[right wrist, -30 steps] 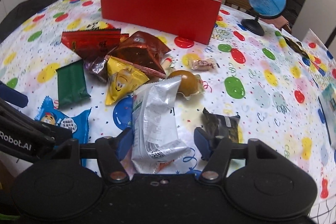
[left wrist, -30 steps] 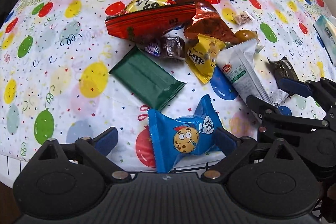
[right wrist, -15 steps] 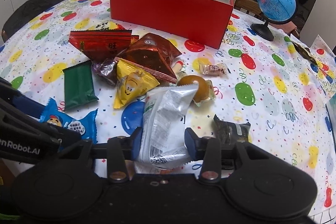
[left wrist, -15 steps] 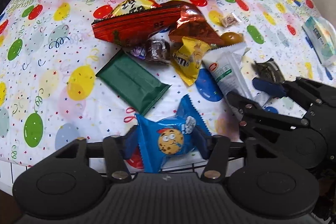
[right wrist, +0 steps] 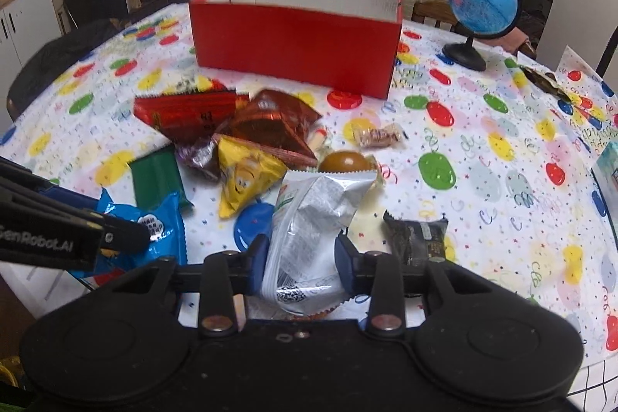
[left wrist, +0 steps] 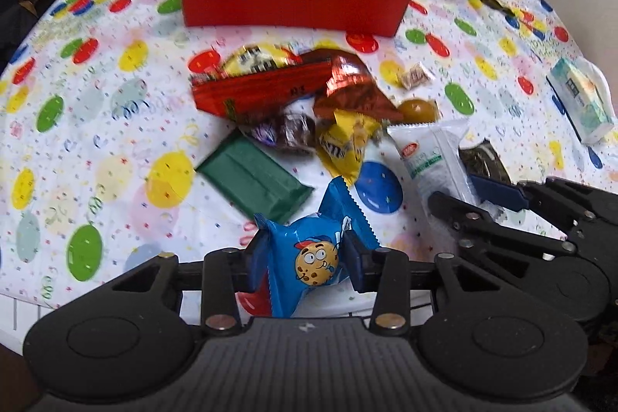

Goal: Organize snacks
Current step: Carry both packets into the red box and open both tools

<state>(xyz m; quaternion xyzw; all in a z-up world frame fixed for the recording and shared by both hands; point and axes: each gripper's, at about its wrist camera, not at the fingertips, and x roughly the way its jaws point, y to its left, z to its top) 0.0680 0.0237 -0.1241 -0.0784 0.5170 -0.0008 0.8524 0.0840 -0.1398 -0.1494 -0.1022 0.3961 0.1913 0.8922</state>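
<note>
My left hand-held gripper [left wrist: 307,259] is closing its jaws on the blue cookie packet [left wrist: 313,253], pads pressing both sides. My right hand-held gripper [right wrist: 301,257] is closing on the silver-white packet [right wrist: 313,219], pinched near its lower end, its long axis running away from me toward the red box [right wrist: 297,45]. That open box stands at the far side of the desk [right wrist: 483,149], straight ahead of both grippers, beyond the pile of remaining snacks [left wrist: 293,103]. I judge both packets must travel forward over the pile; neither hand is clearly nearer the box.
</note>
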